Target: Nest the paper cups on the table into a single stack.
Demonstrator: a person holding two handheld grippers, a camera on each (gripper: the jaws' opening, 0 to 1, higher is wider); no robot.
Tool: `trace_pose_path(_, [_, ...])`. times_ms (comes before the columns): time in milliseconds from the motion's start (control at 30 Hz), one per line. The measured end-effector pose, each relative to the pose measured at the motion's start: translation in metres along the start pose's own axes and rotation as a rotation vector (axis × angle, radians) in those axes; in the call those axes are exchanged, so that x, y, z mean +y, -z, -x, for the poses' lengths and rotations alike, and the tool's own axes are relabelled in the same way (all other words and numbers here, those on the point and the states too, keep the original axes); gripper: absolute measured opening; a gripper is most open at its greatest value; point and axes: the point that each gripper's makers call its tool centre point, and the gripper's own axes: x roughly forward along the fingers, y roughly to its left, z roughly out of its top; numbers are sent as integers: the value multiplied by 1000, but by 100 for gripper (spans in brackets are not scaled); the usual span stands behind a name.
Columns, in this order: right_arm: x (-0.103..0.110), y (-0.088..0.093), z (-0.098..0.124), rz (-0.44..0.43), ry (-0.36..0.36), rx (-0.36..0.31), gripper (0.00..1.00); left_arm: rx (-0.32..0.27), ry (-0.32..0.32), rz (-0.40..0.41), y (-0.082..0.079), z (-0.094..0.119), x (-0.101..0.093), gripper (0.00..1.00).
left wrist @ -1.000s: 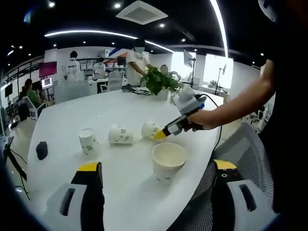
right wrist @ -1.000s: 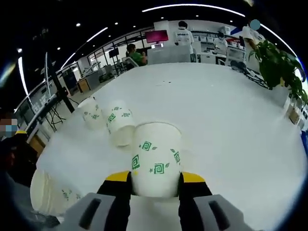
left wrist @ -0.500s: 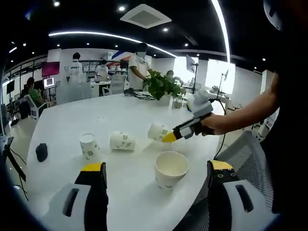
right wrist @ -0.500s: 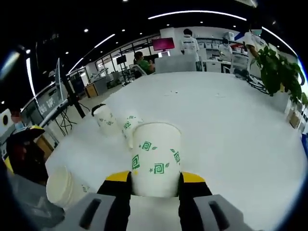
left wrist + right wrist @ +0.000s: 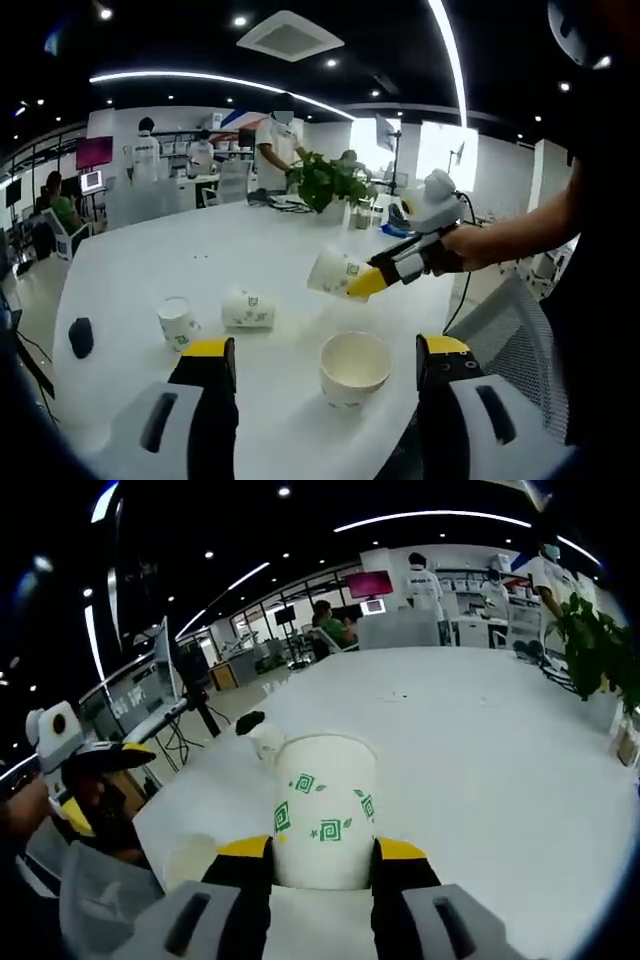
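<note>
- the right gripper [image 5: 322, 865] has its two jaws pinching a held paper cup [image 5: 324, 810] by the sides near its closed end; in the right gripper view the cup's long axis runs forward, along the jaws.
- in the left gripper view that same held paper cup [image 5: 335, 273] hangs in the air, tilted, above and a little beyond the upright open cup [image 5: 354, 368], which stands mouth-up on the white table [image 5: 150, 250] near its edge.
- the relation the next move turns on: the held cup's axis is slanted while the standing cup's axis is upright, so my judgement is the held cup must be turned base-down and centred over that open mouth before it can drop in.
- the left gripper [image 5: 325, 375] has its jaws spread wide, nothing between them; the upright open cup sits ahead of them, roughly in line with the gap but not inside it.
- of the two, the left gripper looks the nearer to the standing cup and could steady it; the right carries the piece to be nested.
- further left on the table lie a cup on its side [image 5: 248, 309] and a small inverted cup [image 5: 178, 322], well apart from both grippers, still to be gathered.
</note>
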Motion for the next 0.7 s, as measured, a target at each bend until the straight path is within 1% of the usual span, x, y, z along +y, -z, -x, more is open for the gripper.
trace_pose_path(133, [10, -2, 4, 5, -35, -15, 37, 1, 9, -2, -3, -3, 1, 67])
trace_pose_path(200, [19, -3, 8, 18, -65, -19, 37, -6, 15, -10, -7, -3, 1, 64])
trace_pose_path(267, [29, -2, 11, 38, -127, -10, 37, -14, 24, -16, -10, -4, 0, 61])
trace_pose_path(400, [44, 3, 15, 77, -181, 2, 37, -14, 70, -35, -16, -5, -4, 55])
trace_pose_path(433, [45, 3, 16, 78, -183, -1, 37, -16, 75, -38, -17, -5, -5, 54])
trace_pose_path(533, [53, 3, 19, 93, -218, -3, 37, -19, 96, -43, -20, -6, -7, 51])
trace_pose_path(700, [66, 5, 24, 145, -274, -5, 37, -15, 133, -61, -24, -9, -13, 45])
